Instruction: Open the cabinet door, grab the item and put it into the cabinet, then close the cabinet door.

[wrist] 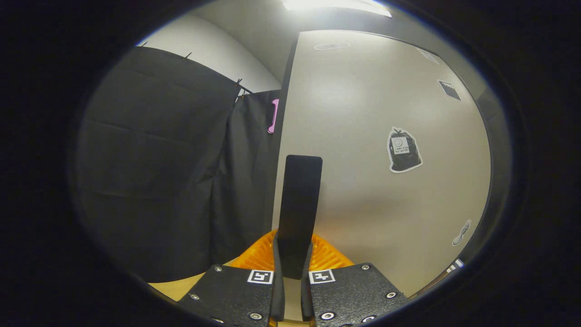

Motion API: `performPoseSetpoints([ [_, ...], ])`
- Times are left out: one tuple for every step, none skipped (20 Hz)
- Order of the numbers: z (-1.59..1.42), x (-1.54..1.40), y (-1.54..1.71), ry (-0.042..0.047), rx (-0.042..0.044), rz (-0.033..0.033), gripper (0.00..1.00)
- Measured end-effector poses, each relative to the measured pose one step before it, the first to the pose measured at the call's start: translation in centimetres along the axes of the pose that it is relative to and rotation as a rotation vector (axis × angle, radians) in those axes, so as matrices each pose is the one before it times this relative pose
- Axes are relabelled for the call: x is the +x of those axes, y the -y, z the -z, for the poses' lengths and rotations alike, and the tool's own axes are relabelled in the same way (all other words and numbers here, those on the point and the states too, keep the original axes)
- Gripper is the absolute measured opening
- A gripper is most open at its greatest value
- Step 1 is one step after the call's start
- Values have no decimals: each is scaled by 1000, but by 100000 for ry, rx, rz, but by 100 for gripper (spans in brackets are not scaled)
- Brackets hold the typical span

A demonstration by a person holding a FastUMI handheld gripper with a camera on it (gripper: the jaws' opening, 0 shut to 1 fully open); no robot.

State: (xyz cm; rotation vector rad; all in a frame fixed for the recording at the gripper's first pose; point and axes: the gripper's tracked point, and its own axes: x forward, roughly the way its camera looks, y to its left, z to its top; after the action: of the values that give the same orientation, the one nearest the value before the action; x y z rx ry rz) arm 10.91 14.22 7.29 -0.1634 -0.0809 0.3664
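Black flat handle (pixel 299 204) sits clamped in my gripper (pixel 292 268), both fingers pressing its lower end. Handle stands upright vs pale cabinet door (pixel 363 113), at door's left edge. Orange ribbed item (pixel 327 256) just ahead of fingers, on wood bench (pixel 181 286).

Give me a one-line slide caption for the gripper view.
Gripper shut on the dark handle of the pale cabinet door, orange ridged item just behind its fingers.

cabinet door (pixel 386 136): pale grey, upright | handle (pixel 298 213): dark vertical bar
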Motion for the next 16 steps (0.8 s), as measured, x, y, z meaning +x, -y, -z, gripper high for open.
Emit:
performPoseSetpoints([
  [-87,-540,-140,475,-77,-1673,14],
  [-85,-558,-237,446,500,-2090,14],
  [-61,-320,-39,117,612,-2282,14],
  [95,-256,-3,134,687,-2434,14],
  [-16,-510,-143,83,587,-2684,14],
  [-52,-583,-160,-13,509,-2741,14],
  [-206,-576,-168,168,553,-2702,14],
  [58,-410,-103,173,803,-2816,14],
  [-35,-661,-214,72,704,-2881,14],
  [-170,-807,-271,218,805,-2785,14],
  [-222,-958,-449,94,985,-2667,14],
  [-210,-942,-549,59,994,-2592,14],
  [-177,-860,-210,252,959,-2454,14],
  [-62,-244,-103,128,1096,-2206,14],
  [-29,-133,40,-130,816,-2061,14],
  [76,-281,199,-303,247,-1993,14],
])
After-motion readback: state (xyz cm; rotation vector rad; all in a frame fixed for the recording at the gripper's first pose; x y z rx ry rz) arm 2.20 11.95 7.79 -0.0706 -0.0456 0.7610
